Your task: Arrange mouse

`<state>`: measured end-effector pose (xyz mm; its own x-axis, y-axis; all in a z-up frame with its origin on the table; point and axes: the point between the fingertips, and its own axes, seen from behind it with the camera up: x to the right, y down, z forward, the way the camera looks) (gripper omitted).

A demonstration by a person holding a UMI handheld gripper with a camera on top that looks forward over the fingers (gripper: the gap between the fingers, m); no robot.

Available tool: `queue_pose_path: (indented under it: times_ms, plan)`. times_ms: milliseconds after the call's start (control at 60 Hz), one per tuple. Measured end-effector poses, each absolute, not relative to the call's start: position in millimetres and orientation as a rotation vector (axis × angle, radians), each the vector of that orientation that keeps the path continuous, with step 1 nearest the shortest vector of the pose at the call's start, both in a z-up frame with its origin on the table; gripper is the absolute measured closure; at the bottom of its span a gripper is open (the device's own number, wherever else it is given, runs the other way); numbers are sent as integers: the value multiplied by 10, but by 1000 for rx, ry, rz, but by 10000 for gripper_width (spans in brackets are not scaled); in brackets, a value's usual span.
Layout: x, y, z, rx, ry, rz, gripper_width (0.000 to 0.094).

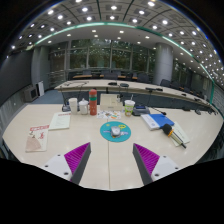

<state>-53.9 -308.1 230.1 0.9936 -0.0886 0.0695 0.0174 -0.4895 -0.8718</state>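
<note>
Hovering well back from the table [40,120], the gripper [110,158] holds its fingers wide apart with nothing between them. What looks like the mouse [116,130] sits on a round teal mat [115,132], straight ahead beyond the fingertips. Approaching low and centred, while steering clear of the cups [76,104], should let both pads straddle it.

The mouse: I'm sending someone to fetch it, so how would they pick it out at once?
On the large pale table, look beyond the open claw to the round teal mat near the middle. The mouse is the small light object on that mat, the only thing on it; cups and bottles stand further back.
</note>
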Motion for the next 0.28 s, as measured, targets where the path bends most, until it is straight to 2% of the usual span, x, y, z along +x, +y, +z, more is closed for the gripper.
queue_pose_path:
  times_ms: [283]
  plan:
    - [-561, -3353, 2455, -2055, 55, -137, 76]
